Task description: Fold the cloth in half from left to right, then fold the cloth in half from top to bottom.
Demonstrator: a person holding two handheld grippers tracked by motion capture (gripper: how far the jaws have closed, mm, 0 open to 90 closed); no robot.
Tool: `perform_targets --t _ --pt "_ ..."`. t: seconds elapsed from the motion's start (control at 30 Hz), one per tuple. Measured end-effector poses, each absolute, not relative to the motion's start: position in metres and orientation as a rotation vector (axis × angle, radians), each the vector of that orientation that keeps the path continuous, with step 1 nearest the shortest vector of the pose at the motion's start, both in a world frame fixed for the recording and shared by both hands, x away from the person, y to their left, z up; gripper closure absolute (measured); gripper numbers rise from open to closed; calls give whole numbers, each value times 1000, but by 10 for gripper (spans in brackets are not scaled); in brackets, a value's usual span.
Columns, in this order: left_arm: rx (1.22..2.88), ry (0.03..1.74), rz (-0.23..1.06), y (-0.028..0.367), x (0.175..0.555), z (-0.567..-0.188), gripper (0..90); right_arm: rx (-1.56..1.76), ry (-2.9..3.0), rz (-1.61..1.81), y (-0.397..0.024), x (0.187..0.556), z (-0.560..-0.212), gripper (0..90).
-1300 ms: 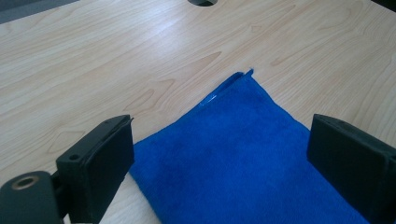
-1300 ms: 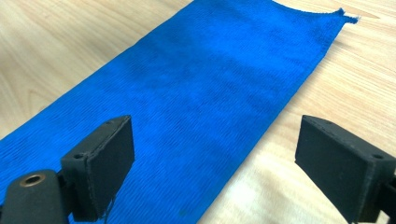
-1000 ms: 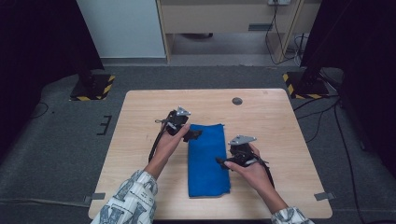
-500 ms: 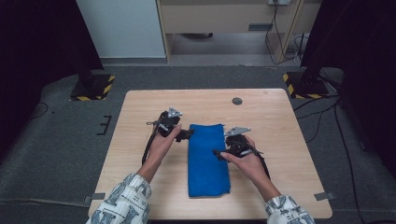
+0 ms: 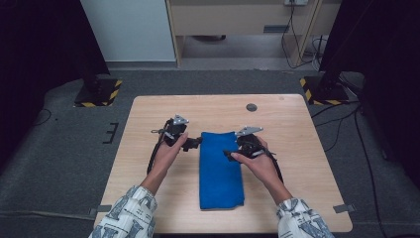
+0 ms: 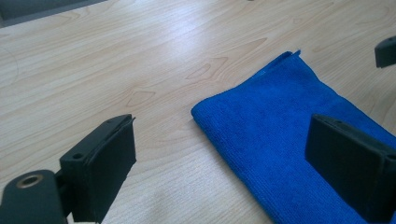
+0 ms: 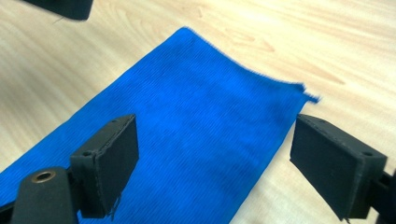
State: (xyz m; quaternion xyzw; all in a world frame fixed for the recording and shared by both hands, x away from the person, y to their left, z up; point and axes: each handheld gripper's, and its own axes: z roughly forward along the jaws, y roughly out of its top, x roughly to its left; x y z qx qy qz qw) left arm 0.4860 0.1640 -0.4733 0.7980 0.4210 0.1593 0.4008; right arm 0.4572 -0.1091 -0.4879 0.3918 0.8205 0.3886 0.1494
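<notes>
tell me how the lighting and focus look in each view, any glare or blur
High view: the table is evenly lit, the surroundings fall into deep shadow, and the image is slightly soft. Left gripper view: a pale sheen crosses the wood beyond the blue cloth, and the near jaws look soft. Right gripper view: the cloth's weave is fairly sharp, while the far wood blurs.

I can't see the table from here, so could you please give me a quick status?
Left tool open, right tool open, jaws just closing slightly, nothing gripped. Folded blue cloth flat between them. Nothing in the way.
</notes>
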Motion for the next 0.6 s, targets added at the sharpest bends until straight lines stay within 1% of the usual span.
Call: perform_targets --t 0.13,0.2,0.23,0.27,0.3,0.4,0.43,0.47,0.5,0.53,0.6 --pt "2017 1092 394 164 494 -477 80 1148 2340 1114 -110 472 -487 174" --pt "2014 1113 387 163 502 -480 84 1163 2338 1116 -113 484 -491 230" --pt "2014 1113 387 163 502 -480 90 1163 2338 1116 -113 484 -491 230" --pt "1997 1119 390 164 505 -483 97 1162 2345 1099 -114 493 -494 275" --pt "1997 1119 390 164 505 -483 98 1152 2346 1096 -114 497 -495 300" --pt "2026 1129 385 159 512 -489 101 1156 2328 1097 -117 507 -495 353" --pt "2026 1129 385 159 512 -489 101 1156 2328 1097 -117 507 -495 353" --pt "2030 1132 393 158 512 -490 114 1160 2314 1098 -120 513 -495 395" --pt "2034 1132 401 156 513 -491 114 1160 2314 1098 -120 513 -495 395" --pt "2043 1130 391 154 513 -493 160 1172 2305 1104 -122 517 -496 439" --pt "2044 1130 388 153 513 -494 159 1182 2300 1102 -123 518 -496 454"
